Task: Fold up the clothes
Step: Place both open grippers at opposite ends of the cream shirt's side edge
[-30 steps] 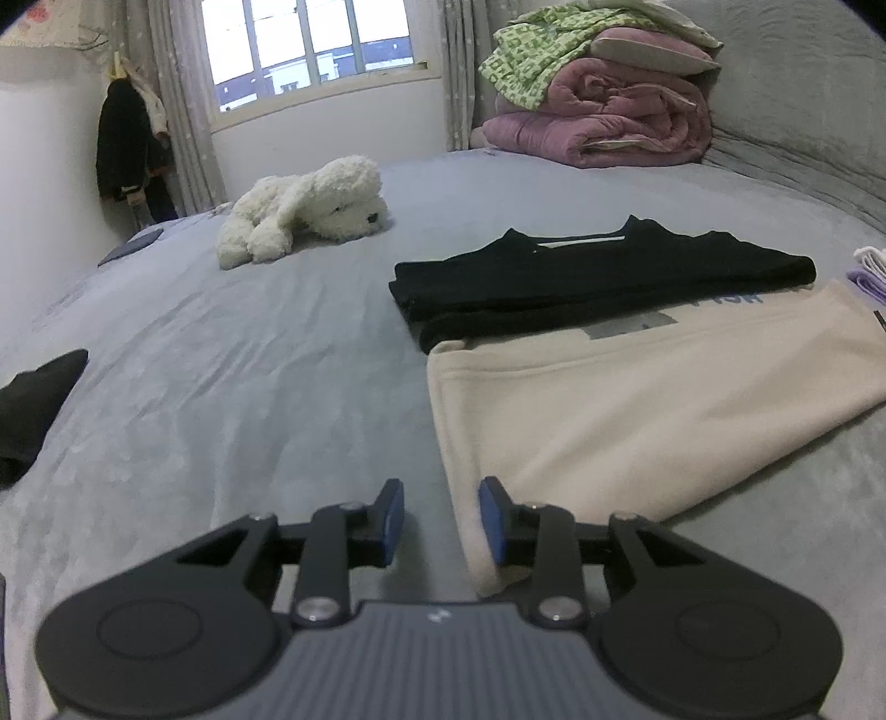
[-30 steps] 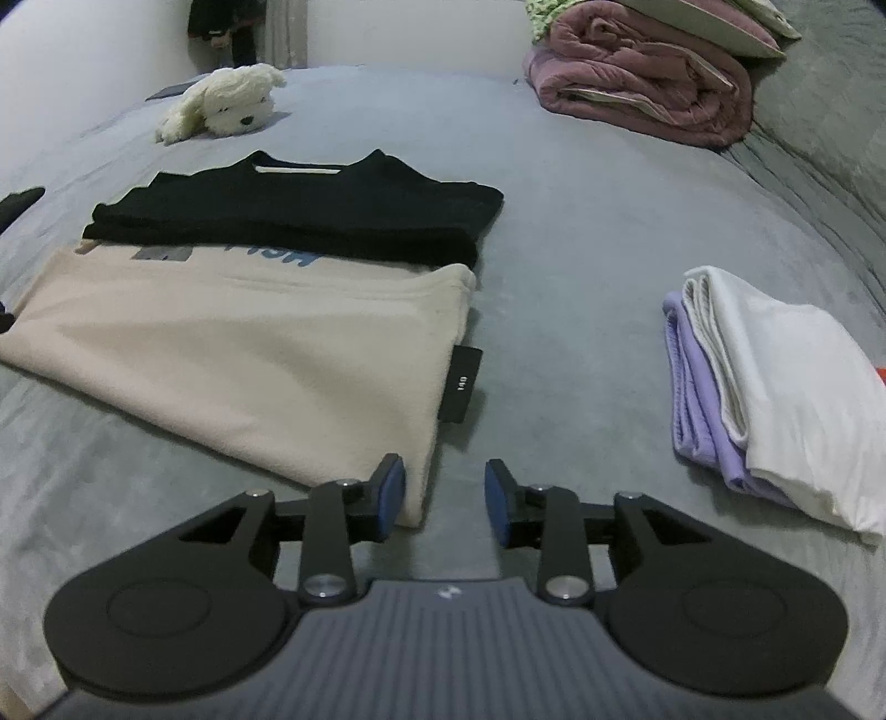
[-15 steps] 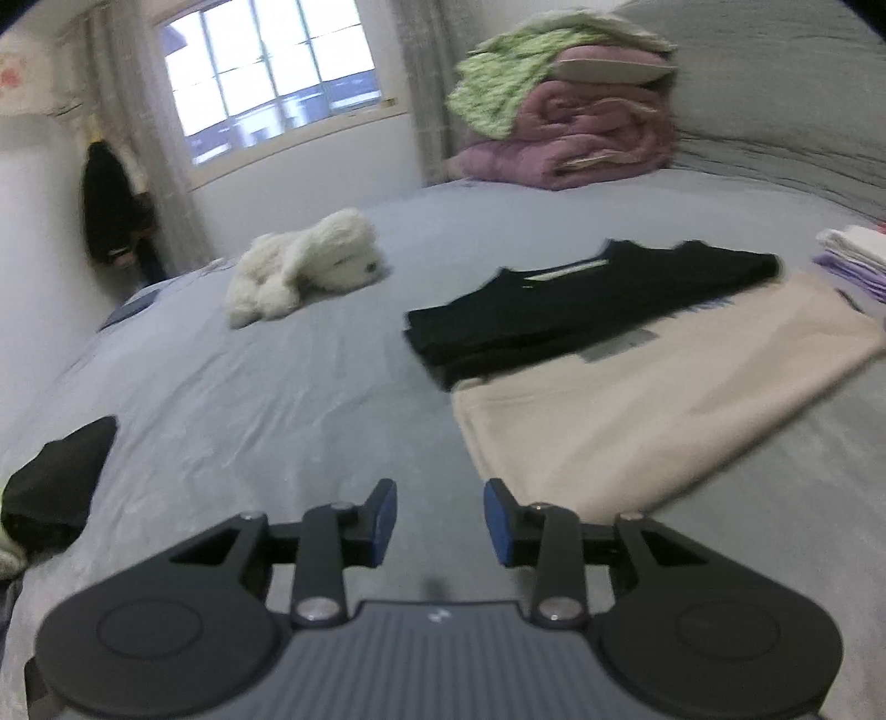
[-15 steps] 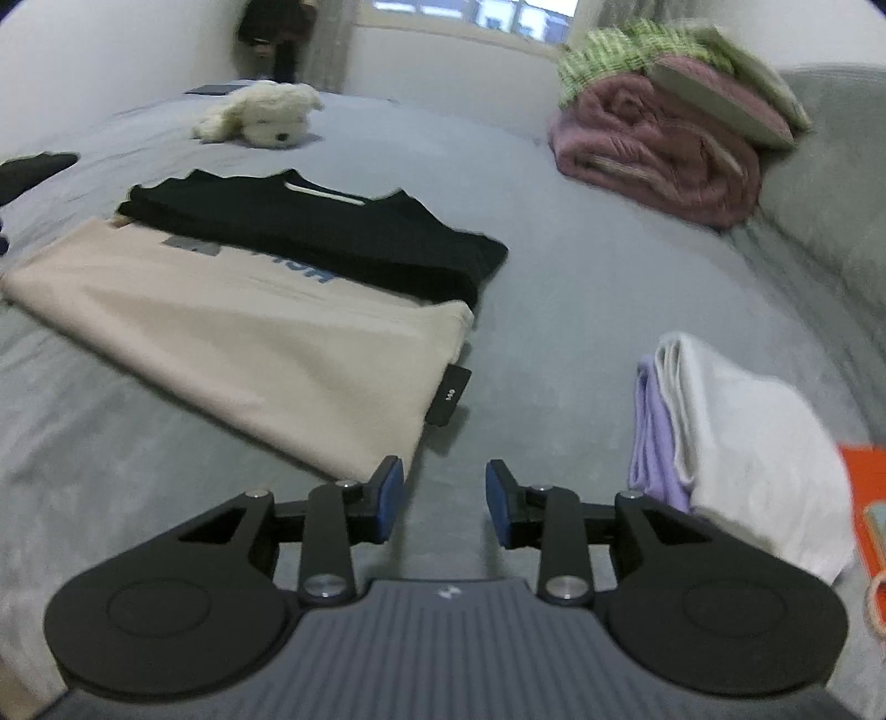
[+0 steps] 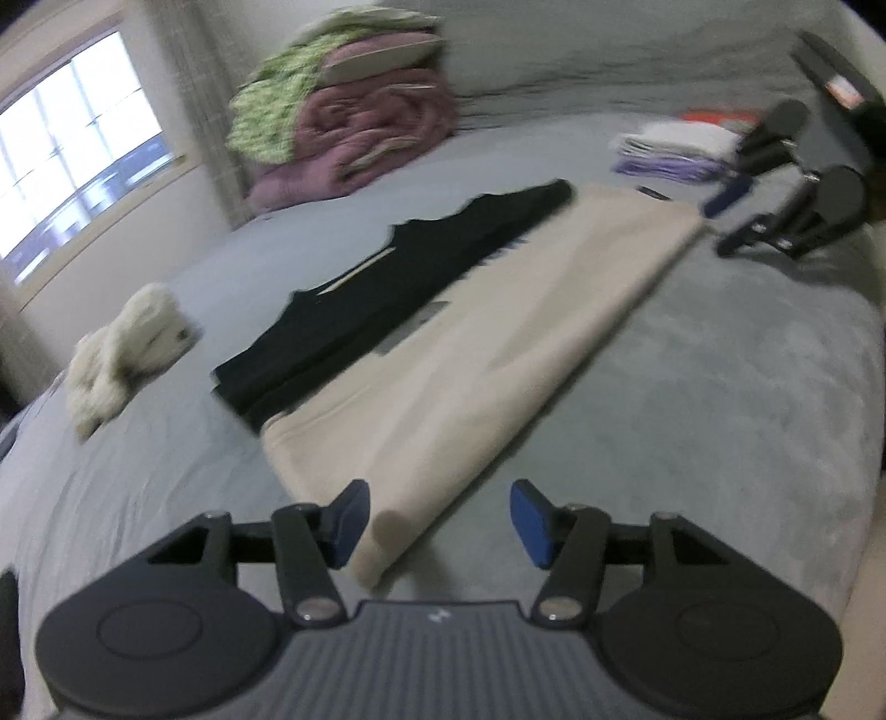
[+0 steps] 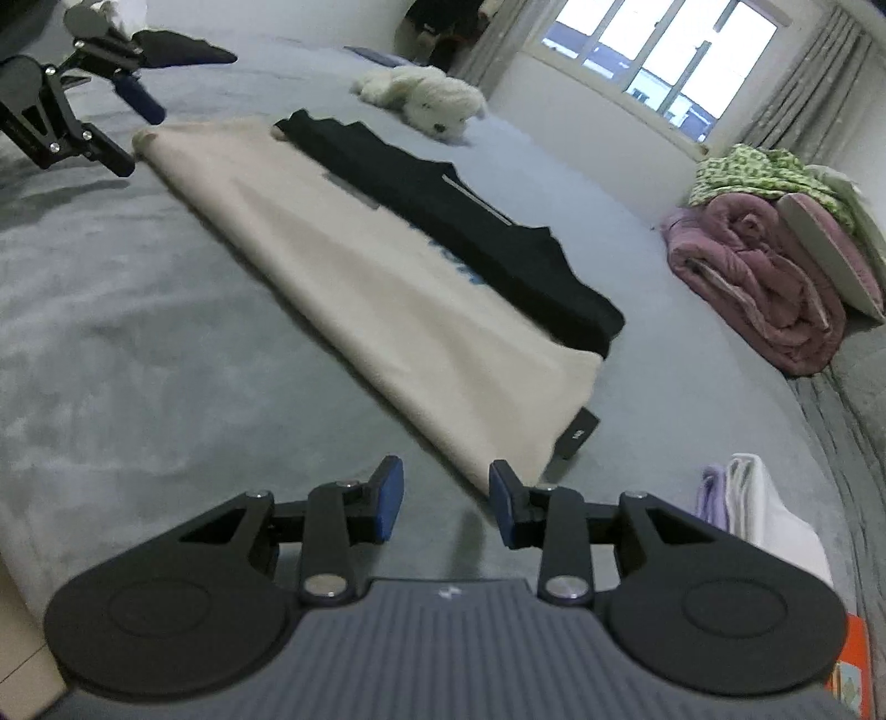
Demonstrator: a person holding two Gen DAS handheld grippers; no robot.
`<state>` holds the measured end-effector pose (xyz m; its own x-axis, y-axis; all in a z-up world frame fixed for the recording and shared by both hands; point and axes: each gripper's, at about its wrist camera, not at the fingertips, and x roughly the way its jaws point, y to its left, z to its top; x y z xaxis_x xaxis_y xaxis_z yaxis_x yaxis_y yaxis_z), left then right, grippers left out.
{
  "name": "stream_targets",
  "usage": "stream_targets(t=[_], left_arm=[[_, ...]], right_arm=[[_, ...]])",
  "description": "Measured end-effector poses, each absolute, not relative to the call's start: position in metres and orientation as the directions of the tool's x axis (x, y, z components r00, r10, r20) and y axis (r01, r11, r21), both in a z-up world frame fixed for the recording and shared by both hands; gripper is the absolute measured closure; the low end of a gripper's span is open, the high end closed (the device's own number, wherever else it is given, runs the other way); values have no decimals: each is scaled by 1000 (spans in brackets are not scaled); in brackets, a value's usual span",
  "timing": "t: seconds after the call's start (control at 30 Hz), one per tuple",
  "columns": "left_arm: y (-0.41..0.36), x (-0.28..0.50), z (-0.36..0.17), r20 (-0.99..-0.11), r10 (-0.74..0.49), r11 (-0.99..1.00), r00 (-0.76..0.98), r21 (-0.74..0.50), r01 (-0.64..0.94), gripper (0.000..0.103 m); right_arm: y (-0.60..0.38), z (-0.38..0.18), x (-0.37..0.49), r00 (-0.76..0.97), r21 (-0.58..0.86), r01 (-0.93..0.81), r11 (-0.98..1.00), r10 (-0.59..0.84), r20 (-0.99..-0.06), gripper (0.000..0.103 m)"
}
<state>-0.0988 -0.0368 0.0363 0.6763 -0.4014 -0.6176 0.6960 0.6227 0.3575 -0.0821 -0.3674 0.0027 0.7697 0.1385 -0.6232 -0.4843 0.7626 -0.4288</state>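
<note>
A cream garment point(image 5: 476, 354) folded into a long strip lies on the grey bed, with a black folded top point(image 5: 387, 277) along its far side. My left gripper point(image 5: 437, 520) is open, its jaws either side of the strip's near-left corner. My right gripper point(image 6: 440, 501) is open just short of the strip's other end point(image 6: 498, 410), beside a black tag point(image 6: 578, 437). Each gripper shows in the other's view: the right one point(image 5: 775, 194), the left one point(image 6: 72, 105).
A white and lilac folded stack point(image 6: 758, 509) lies right of my right gripper. A plush dog point(image 6: 426, 94) lies farther up the bed. Rolled pink and green bedding point(image 6: 775, 266) sits by the headboard. A dark item point(image 6: 183, 52) lies at the bed's left.
Both grippers have swung to face each other from opposite ends of the cream strip. The left jaws have opened wider around its corner. The right jaws have widened slightly.
</note>
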Motion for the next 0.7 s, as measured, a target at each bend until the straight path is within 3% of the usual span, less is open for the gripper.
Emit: stream_targets(t=[0.17, 0.33, 0.6, 0.7], left_arm=[[-35, -82, 30, -660, -393, 589, 640, 354, 726, 34], [-36, -80, 26, -676, -398, 545, 620, 370, 753, 34], [-31, -65, 28, -715, -407, 471, 569, 370, 801, 34], [-30, -63, 28, -707, -388, 478, 592, 395, 785, 58]], right_arm=[[-361, -3, -78, 777, -457, -484, 746, 126, -617, 63], [-347, -15, -82, 827, -622, -476, 622, 74, -558, 61], [-351, -26, -77, 864, -741, -441, 506, 14, -504, 61], [-354, -26, -72, 870, -758, -430, 491, 1, -493, 61]])
